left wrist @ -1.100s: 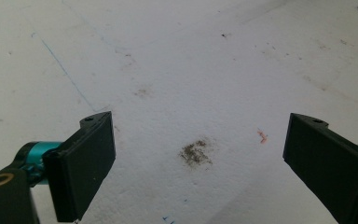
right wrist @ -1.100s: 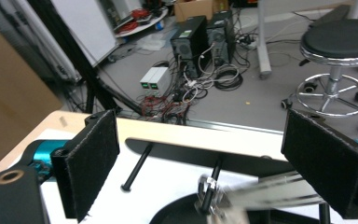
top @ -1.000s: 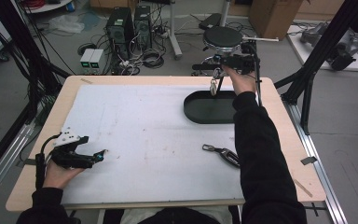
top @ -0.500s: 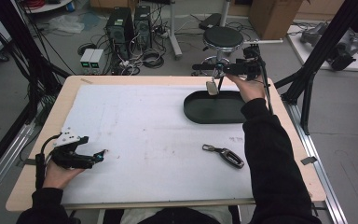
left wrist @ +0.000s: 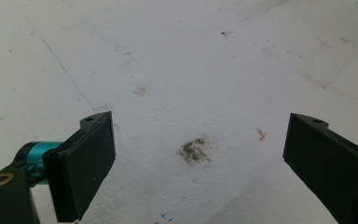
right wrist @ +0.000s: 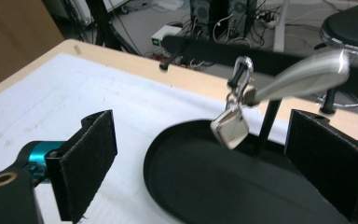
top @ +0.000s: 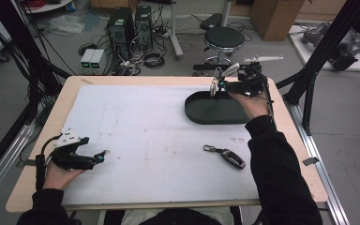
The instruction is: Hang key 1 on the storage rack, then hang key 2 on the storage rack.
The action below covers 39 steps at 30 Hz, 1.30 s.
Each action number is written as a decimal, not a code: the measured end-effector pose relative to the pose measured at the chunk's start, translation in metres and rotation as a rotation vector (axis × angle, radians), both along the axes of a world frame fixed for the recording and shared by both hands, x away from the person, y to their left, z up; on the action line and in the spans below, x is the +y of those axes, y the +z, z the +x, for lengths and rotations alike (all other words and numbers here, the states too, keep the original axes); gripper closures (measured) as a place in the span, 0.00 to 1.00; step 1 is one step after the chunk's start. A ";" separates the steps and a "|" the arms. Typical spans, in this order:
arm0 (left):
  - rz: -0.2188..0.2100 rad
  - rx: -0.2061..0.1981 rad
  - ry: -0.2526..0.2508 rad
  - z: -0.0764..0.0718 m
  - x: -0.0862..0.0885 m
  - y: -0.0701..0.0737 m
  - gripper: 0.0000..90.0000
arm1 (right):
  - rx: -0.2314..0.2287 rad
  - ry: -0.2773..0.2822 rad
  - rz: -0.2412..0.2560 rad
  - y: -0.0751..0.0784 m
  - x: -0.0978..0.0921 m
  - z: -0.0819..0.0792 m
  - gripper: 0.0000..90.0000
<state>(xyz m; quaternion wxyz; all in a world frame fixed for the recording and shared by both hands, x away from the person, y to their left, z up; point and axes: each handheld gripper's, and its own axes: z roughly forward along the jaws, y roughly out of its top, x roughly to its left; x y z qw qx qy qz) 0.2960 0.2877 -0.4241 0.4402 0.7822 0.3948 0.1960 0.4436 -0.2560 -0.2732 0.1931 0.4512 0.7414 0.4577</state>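
A black oval tray (top: 201,114) lies at the table's back right. A thin black post (right wrist: 266,126) stands in it and carries a silver arm (right wrist: 298,77). From that arm's tip hangs a keyring with a carabiner and a square silver tag (right wrist: 230,128), seen in the high view as the tag (top: 213,86). My right gripper (top: 222,86) hovers over the tray's far edge, just behind the tag; in the right gripper view my right gripper (right wrist: 203,123) is open and holds nothing. A black car key fob (top: 225,156) lies on the white mat. My left gripper (top: 101,157) rests open at the front left.
The white mat (top: 145,126) covers most of the wooden table (top: 304,178). In the left gripper view, bare stained mat (left wrist: 193,150) lies under my left gripper (left wrist: 198,126). A stool (top: 224,37), computer towers and cables stand on the floor beyond the far edge.
The right forearm has swung off the key fob toward the table's right. The keyring, earlier at the right gripper's tip, now hangs free from the silver arm. The left gripper stayed put.
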 end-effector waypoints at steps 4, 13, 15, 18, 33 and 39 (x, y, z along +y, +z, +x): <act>0.000 -0.001 0.000 0.000 -0.001 0.000 0.11 | 0.010 0.010 -0.006 -0.013 -0.002 -0.007 0.09; 0.004 0.004 0.000 0.000 -0.001 0.000 0.11 | 0.013 0.021 0.001 -0.033 -0.005 -0.024 0.09; 0.006 0.004 -0.002 0.001 -0.001 0.000 0.11 | 0.012 0.025 0.008 -0.035 -0.007 -0.026 0.09; 0.005 0.003 -0.002 0.001 0.000 0.000 0.11 | 0.011 0.028 0.014 -0.037 -0.009 -0.030 0.09; 0.004 0.005 -0.001 0.000 -0.001 -0.001 0.11 | 0.063 0.058 -0.024 -0.069 -0.012 -0.046 0.09; 0.005 0.005 -0.001 0.000 -0.001 -0.001 0.11 | 0.081 0.067 -0.035 -0.083 -0.012 -0.052 0.10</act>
